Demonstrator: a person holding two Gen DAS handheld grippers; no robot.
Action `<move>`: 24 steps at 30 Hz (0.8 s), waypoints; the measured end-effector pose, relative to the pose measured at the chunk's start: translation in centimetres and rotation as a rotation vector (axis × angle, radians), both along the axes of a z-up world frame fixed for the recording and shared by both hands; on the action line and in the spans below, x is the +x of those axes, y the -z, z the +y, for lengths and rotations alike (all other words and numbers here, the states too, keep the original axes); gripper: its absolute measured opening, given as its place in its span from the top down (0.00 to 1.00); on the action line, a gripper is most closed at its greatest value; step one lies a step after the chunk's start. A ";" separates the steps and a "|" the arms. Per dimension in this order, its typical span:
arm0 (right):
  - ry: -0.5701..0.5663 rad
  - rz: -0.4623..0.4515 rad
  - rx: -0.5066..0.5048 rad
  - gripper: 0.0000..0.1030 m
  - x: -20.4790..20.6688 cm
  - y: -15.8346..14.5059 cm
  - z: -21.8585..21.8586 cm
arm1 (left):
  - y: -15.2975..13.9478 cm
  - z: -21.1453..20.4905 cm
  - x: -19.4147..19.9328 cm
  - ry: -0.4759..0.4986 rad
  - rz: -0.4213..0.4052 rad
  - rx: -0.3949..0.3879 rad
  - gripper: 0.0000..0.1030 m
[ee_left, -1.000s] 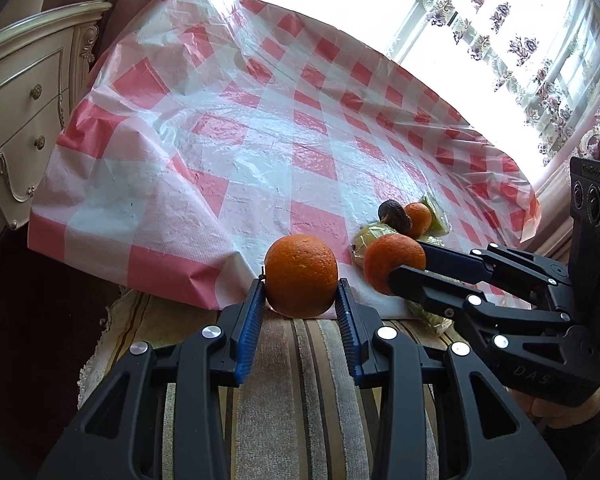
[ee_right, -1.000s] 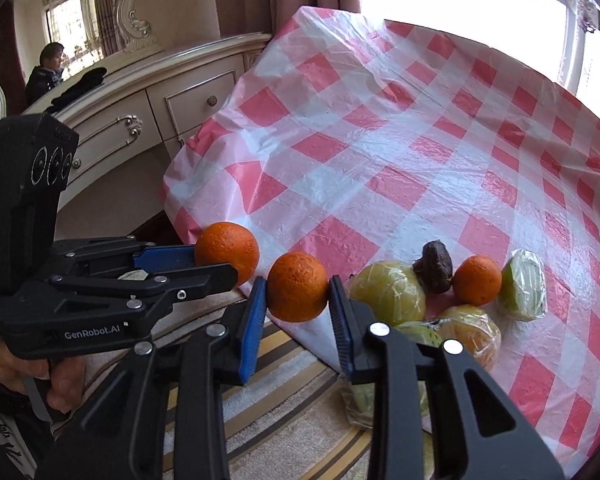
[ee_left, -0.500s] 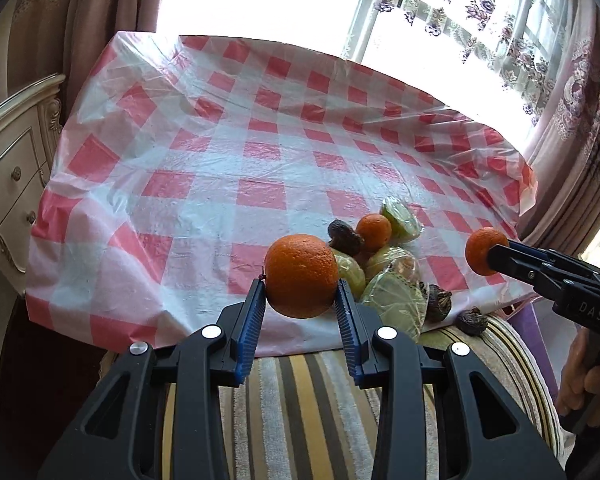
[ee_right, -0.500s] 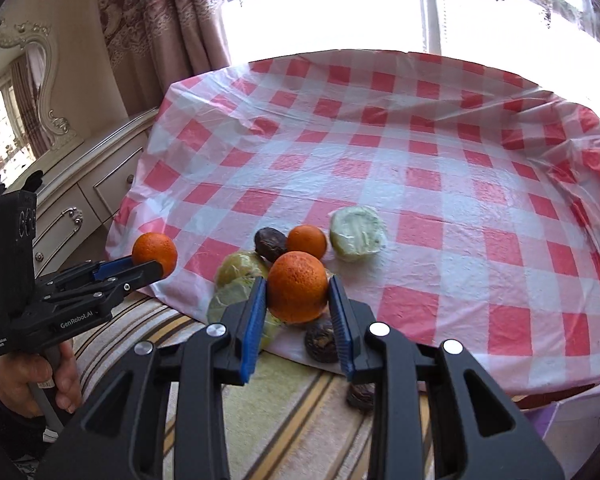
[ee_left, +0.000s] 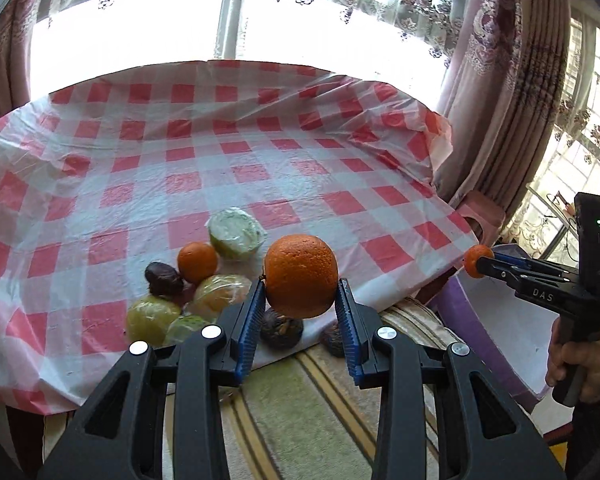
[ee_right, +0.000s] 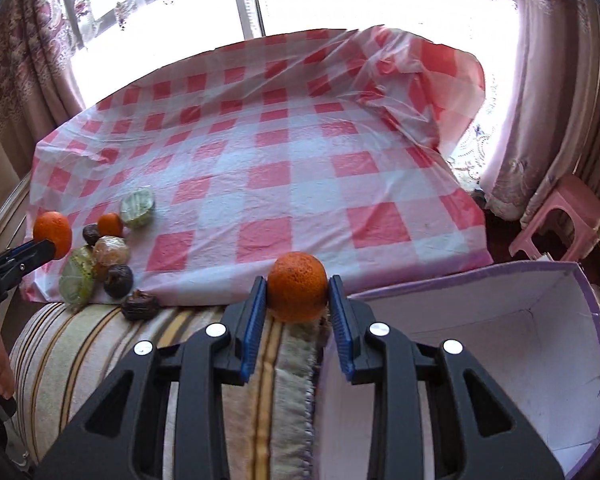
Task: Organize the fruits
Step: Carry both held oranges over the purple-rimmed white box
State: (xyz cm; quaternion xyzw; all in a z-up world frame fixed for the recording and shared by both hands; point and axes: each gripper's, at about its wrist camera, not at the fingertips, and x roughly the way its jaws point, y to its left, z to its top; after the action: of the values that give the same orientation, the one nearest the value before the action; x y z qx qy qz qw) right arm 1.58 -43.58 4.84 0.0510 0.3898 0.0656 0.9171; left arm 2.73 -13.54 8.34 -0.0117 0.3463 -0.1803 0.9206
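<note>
Oranges fill both your claws: the left gripper (ee_left: 301, 300) is clamped across the middle of a large orange (ee_left: 301, 276), held above the near edge of the checked tablecloth (ee_left: 228, 160), and the right gripper (ee_right: 297, 308) pinches a smaller orange (ee_right: 297, 286) beside the open purple box (ee_right: 500, 320). Expect firm, round, fairly weighty fruit with pebbled skin; grip the widest part, or it may roll free.
</note>
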 end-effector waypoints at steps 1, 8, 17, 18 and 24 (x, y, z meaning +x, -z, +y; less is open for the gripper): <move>0.023 0.006 -0.002 0.69 -0.2 0.4 -1.1 | 0.0 -1.2 0.1 0.026 -0.004 0.014 0.67; 0.172 0.081 -0.003 0.69 -0.2 3.6 -6.9 | 0.5 -10.0 0.9 0.227 0.002 0.086 0.67; 0.239 0.155 -0.014 0.69 1.2 6.3 -9.2 | 2.5 -21.2 1.4 0.476 0.048 0.168 0.67; 0.247 0.159 -0.016 0.69 1.3 6.5 -9.4 | 2.9 -22.3 1.5 0.496 0.057 0.187 0.67; 0.305 0.203 -0.058 0.69 2.7 7.8 -10.7 | 6.1 -26.9 2.8 0.584 0.123 0.306 0.67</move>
State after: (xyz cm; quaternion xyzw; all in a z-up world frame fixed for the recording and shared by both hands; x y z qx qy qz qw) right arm 4.28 -54.31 -2.96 0.0892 0.4700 -0.0911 0.8734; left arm 5.52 -40.49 2.20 0.2156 0.4131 -0.3814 0.7983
